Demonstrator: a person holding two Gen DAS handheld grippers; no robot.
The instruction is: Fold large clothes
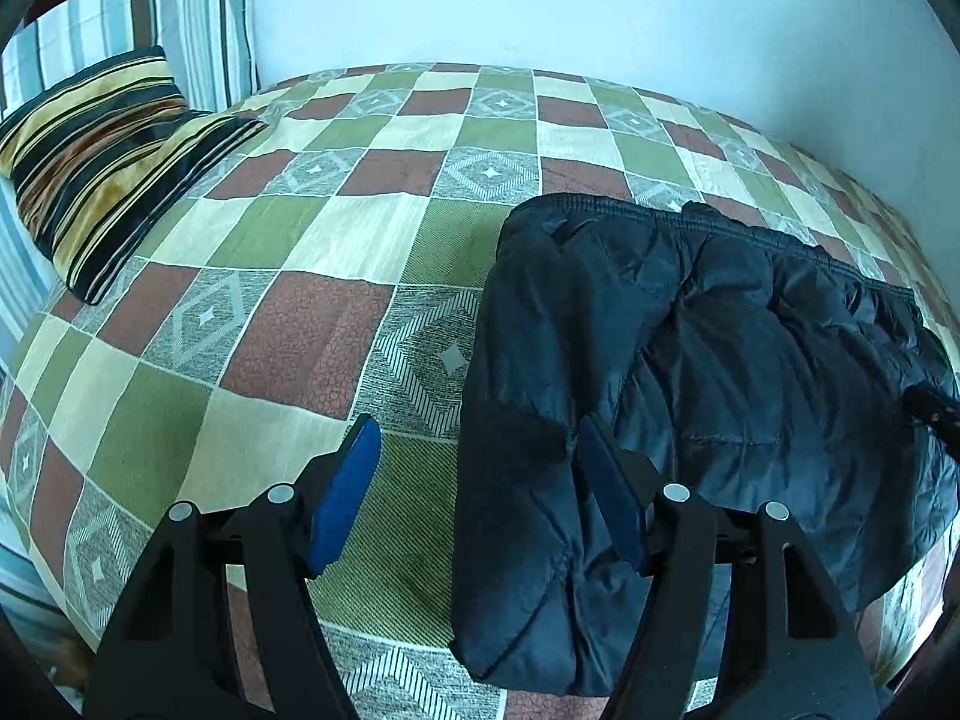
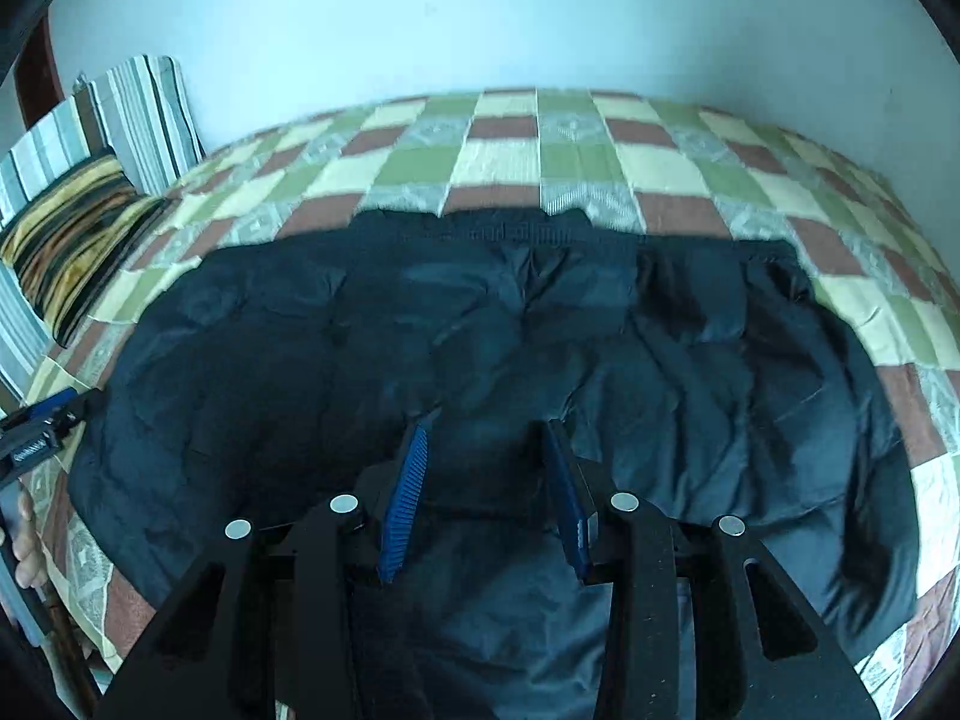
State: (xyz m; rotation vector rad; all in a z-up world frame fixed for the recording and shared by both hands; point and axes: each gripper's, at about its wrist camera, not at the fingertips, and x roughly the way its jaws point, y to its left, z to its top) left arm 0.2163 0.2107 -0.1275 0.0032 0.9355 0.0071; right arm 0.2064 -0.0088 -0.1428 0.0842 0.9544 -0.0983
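Checkered bedspread [image 1: 252, 228] — striped pillow [image 1: 102, 162], dark jacket [image 1: 690, 324]

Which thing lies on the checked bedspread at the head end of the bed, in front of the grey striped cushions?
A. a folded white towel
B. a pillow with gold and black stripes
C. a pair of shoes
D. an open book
B: in the left wrist view a pillow with gold and black stripes rests on the checked bedspread, just in front of the grey striped cushions, apart from the dark padded jacket.
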